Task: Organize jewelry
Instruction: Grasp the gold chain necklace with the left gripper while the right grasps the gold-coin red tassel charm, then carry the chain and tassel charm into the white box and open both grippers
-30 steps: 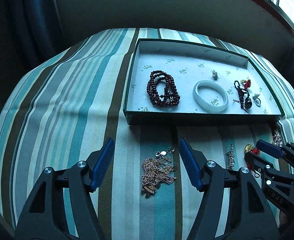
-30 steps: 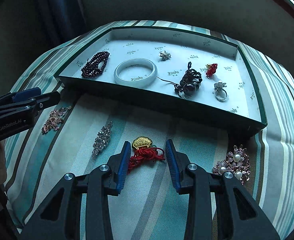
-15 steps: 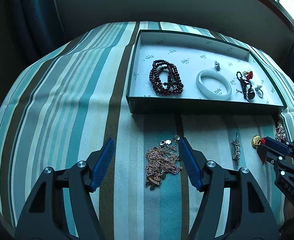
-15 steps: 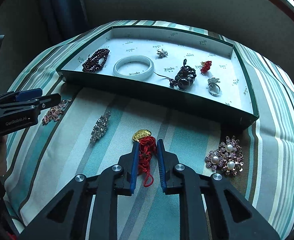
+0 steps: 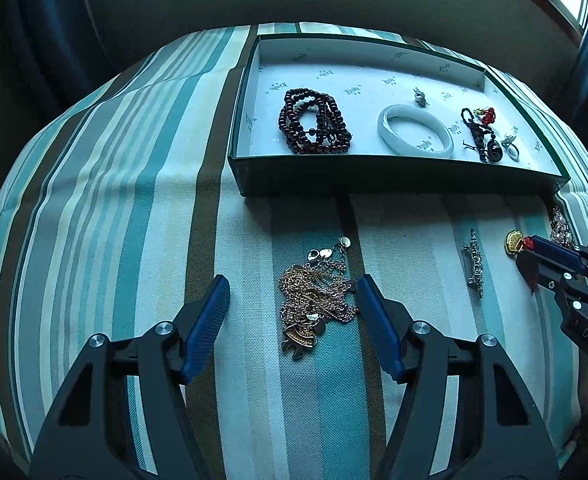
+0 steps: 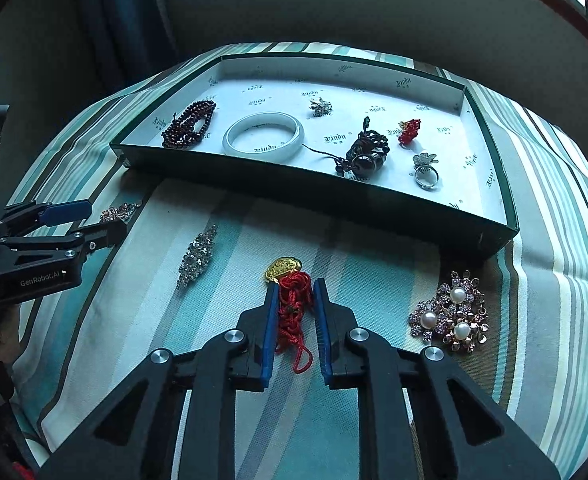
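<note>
Narrowing since a second ago, the right gripper (image 6: pixel 293 292) is pinching the red cord charm (image 6: pixel 292 312) on the striped cloth (image 5: pixel 134 208) near the green tray (image 5: pixel 373 176), while the left gripper (image 5: pixel 292 300) is hovering wide around the gold chain (image 5: pixel 313 300).

Left claw (image 5: pixel 294 300) spread wide, right claw (image 6: pixel 295 316) narrowed, both angled downward.

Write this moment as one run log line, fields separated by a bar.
left tongs: open over gold chain | right tongs: closing around red-cord charm | box: six pieces
</note>
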{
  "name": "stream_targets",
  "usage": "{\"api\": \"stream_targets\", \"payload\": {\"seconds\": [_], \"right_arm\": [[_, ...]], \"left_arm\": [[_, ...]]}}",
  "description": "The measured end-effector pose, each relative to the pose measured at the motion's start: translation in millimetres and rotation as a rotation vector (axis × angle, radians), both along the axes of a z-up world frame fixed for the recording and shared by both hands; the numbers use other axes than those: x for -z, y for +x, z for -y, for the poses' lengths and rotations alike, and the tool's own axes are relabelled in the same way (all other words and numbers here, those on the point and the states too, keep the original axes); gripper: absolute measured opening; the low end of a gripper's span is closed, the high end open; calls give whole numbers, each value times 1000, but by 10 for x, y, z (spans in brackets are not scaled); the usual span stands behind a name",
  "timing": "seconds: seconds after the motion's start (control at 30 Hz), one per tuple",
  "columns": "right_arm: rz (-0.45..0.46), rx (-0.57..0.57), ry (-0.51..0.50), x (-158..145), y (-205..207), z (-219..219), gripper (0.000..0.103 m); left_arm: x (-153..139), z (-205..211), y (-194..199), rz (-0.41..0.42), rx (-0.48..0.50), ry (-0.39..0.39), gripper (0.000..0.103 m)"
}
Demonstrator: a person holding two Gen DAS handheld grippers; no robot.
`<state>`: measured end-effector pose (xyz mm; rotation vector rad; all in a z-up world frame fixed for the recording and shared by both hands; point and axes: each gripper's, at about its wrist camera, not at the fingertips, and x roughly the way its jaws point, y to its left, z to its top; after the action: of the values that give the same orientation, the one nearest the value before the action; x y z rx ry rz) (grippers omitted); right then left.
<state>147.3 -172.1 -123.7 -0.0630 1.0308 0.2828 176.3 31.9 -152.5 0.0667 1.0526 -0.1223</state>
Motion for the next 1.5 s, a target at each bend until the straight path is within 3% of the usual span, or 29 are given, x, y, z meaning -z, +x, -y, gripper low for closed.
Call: {"api": "stream_targets", "payload": {"seconds": [0.07,0.33,0.43,0.73,1.5], "right_arm": [[0,0,-1,-1,0,-1,18],[0,0,-1,-2,0,-6,18],[0,0,0,-2,-1,-6,18],[3,5,8,-3,-5,8,18],[47,23,42,-150,-95,34,13]], "left_arm": [[-5,-6,-23,-2,11,1,64],[-48,95,-52,-2,79,-9,25],[-51,138,-91,-4,116,-11,18],[-64,116,-101,-1,93,-34,13],[-451,39,-205,115,47,-61,12]]}}
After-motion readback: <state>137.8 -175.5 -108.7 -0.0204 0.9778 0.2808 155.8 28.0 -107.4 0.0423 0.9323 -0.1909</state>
